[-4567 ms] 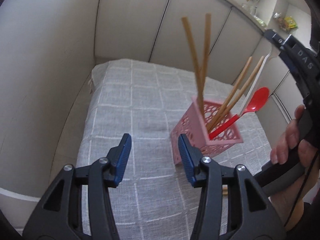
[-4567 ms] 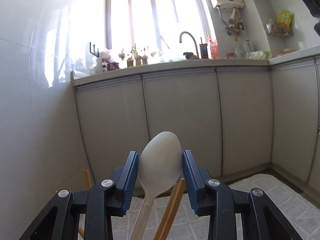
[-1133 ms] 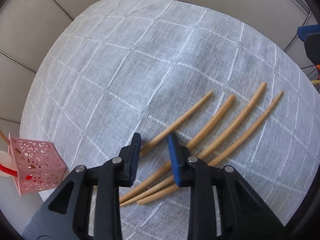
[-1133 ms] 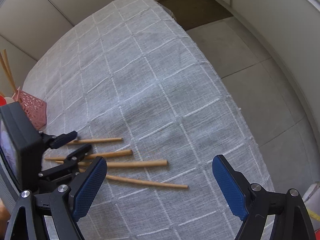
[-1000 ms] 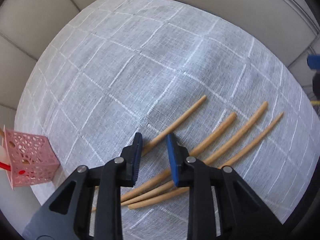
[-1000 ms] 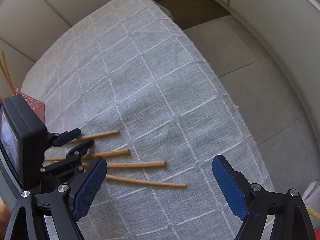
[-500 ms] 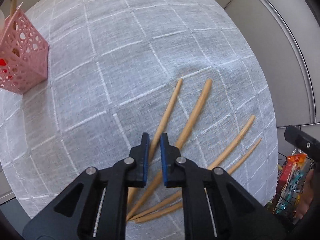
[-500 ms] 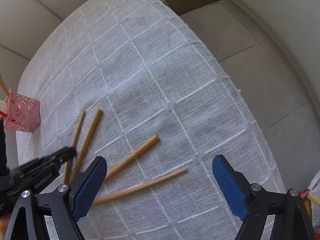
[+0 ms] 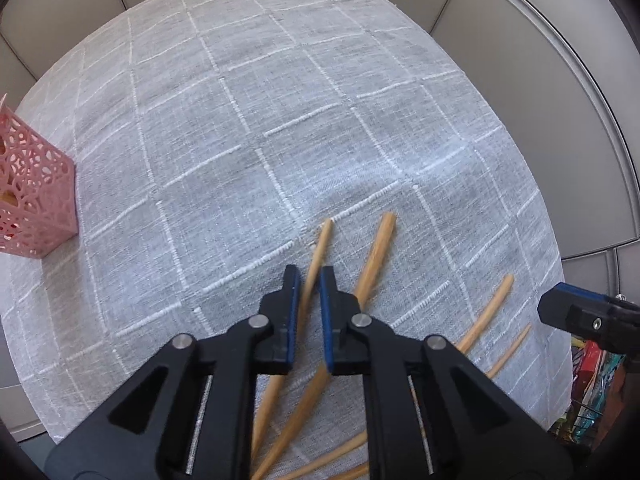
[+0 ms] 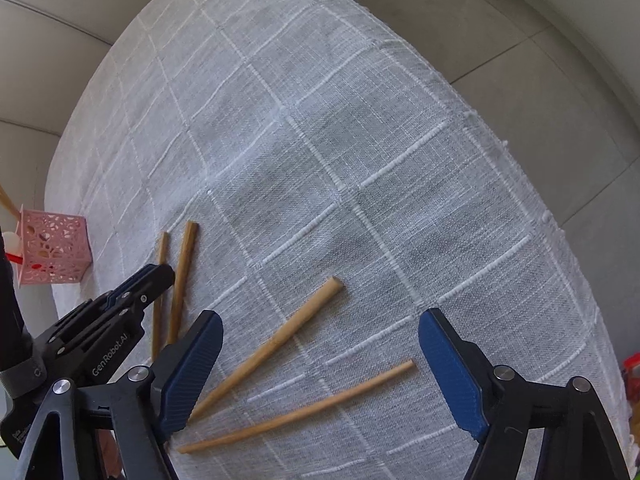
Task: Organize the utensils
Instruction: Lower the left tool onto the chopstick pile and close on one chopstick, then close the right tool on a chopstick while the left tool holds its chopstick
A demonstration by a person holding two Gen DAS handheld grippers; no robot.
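Note:
Several wooden chopsticks lie fanned on the grey checked tablecloth. My left gripper points steeply down, shut on the thin leftmost chopstick, which runs up between its pads. A thicker chopstick lies just to its right. In the right wrist view the left gripper sits over that same pair. My right gripper hovers with wide jaws that are closing. Two more chopsticks lie on the cloth under it, untouched. The pink lattice holder stands at the left edge.
The holder has a red and a white utensil and chopsticks in it. The table's right edge drops to a tiled floor. Cabinet doors ring the far side. A wire rack with packets stands at the lower right.
The left jaws have narrowed onto the thin chopstick and the wrist has rolled. The two left chopsticks have swung away from the other two into a fan. The right gripper has sunk a little.

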